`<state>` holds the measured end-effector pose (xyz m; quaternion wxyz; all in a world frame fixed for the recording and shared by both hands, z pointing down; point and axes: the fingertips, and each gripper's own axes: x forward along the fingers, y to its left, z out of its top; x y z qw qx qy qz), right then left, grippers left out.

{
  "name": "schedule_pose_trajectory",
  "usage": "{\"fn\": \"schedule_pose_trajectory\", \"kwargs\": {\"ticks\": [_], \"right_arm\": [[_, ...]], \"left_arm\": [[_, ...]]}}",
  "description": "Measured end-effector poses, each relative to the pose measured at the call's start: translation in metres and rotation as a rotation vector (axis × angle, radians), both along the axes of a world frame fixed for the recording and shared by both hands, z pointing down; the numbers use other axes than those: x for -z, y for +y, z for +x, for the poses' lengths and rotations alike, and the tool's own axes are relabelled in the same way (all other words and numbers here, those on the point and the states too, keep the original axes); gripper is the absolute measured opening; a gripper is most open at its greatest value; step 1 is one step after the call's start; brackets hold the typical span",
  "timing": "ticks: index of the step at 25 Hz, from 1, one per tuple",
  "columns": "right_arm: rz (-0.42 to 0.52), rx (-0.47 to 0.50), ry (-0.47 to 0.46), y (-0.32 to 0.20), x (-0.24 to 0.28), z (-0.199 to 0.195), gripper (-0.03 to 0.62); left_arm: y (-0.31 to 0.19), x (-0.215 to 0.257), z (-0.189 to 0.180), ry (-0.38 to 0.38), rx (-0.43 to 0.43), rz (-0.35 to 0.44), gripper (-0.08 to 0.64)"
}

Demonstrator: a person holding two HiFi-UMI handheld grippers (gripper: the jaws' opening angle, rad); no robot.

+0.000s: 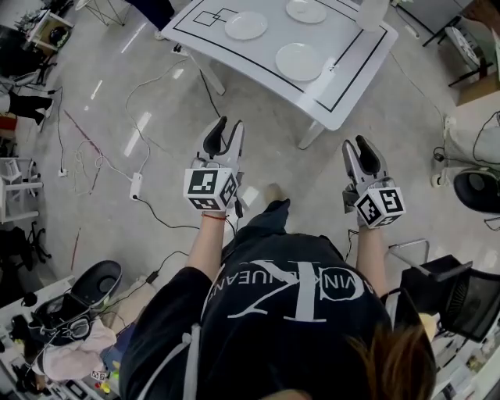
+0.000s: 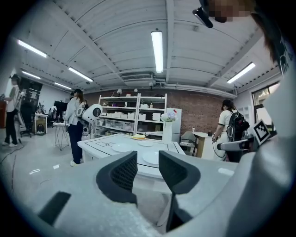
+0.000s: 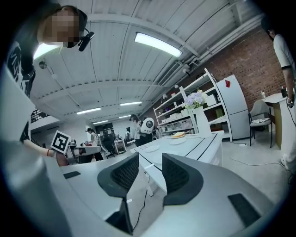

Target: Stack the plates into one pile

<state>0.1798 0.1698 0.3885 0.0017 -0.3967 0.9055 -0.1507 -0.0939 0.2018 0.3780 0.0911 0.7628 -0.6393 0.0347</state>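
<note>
Left gripper (image 1: 230, 125) and right gripper (image 1: 354, 142) are both hanging over the floor (image 1: 258, 148), short of the table (image 1: 344, 86) and pointing at it. Both sets of jaws are standing apart with nothing between them.

Plates are not stacked. Three are lying apart on the tabletop: near plate (image 1: 299, 62), left plate (image 1: 246, 26) and far plate (image 1: 306, 10), none touching. The table is white with black outline markings. A white vase (image 1: 373, 12) is standing at its far right edge, and the gripper views are showing flowers in it. Something yellow (image 2: 138, 137) is sitting further back on the table; can't tell what.

The floor is pale and glossy. Cables (image 1: 156, 86) are trailing across it, with a power strip (image 1: 136, 185) to the left of the left gripper. A black office chair (image 1: 86, 289) is sitting lower left.

Behind the table: white shelving (image 2: 132, 113), a white fridge (image 3: 233, 109), a brick wall (image 2: 199, 111) and strip lights (image 2: 157, 51) overhead. Several people are standing around the room.
</note>
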Motion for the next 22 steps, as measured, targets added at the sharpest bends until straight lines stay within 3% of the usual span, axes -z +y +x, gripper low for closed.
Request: {"fn": "schedule_pose_trajectory", "kwargs": {"ticks": [11, 22], "right_arm": [[-0.015, -0.028, 0.0, -0.06, -0.01, -0.047, 0.143], [-0.075, -0.032, 0.023, -0.083, -0.031, -0.057, 0.143]], "left_arm": [[-0.065, -0.006, -0.051, 0.003, -0.045, -0.008, 0.144], [-0.084, -0.035, -0.052, 0.038, -0.086, -0.075, 0.142]]}}
